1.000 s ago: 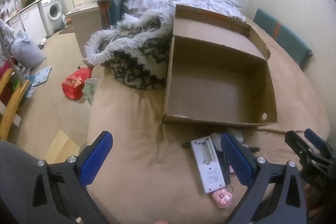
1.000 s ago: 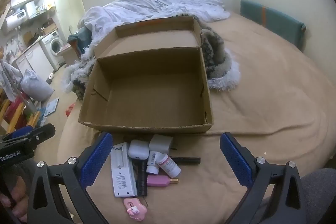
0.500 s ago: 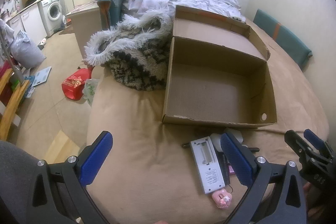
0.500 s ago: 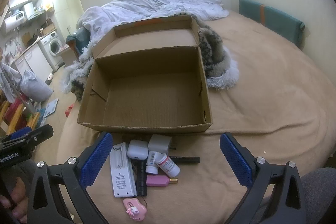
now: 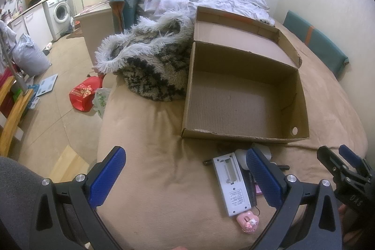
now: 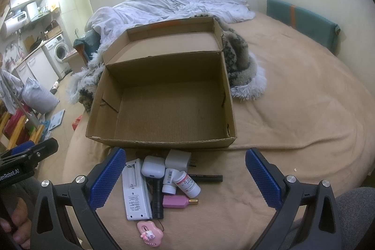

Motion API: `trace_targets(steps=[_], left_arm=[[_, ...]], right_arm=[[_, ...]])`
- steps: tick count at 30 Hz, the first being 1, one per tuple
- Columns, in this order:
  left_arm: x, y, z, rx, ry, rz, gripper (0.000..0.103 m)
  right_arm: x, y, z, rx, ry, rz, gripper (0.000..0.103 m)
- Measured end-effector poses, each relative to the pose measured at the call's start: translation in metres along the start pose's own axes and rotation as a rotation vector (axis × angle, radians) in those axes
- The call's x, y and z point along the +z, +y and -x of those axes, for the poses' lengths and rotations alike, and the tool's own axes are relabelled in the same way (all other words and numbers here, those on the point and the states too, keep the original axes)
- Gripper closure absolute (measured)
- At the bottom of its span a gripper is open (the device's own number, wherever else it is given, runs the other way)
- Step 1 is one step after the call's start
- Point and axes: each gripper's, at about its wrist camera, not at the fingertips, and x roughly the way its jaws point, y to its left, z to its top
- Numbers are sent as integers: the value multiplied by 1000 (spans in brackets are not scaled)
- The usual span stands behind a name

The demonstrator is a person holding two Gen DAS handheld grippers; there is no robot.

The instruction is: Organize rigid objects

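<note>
An empty open cardboard box (image 6: pixel 164 109) (image 5: pixel 236 104) sits on the tan bed. In front of it lies a cluster of small objects: a white remote (image 6: pixel 136 191) (image 5: pixel 232 182) face down, a white earbud case (image 6: pixel 153 166), a white charger (image 6: pixel 177 159), two white pill bottles (image 6: pixel 187 184), a black flashlight (image 6: pixel 157 198), a black pen (image 6: pixel 206 177), a pink bottle (image 6: pixel 177 201) and a pink charm (image 6: pixel 150 233) (image 5: pixel 248 223). My right gripper (image 6: pixel 185 179) is open above the cluster. My left gripper (image 5: pixel 185 177) is open, left of the cluster, holding nothing.
A furry patterned blanket (image 5: pixel 150 62) lies against the box's left and far sides. A white duvet (image 6: pixel 168 6) is piled at the bed's far end. A teal cushion (image 6: pixel 302 18) leans on the right wall. The bed's left edge drops to a cluttered floor (image 5: pixel 58 97).
Both views have shifted only slightly; the box sits a little lower in the right wrist view. Both grippers stay open and nothing has been picked up.
</note>
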Motion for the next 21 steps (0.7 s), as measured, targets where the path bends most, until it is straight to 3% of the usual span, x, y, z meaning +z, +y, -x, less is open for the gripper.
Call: trace_targets(steps=[21], left_arm=[[-1,1,0,10,-12,-11,1]], right_arm=[[2,-3,2,-10,-10,-15,0]])
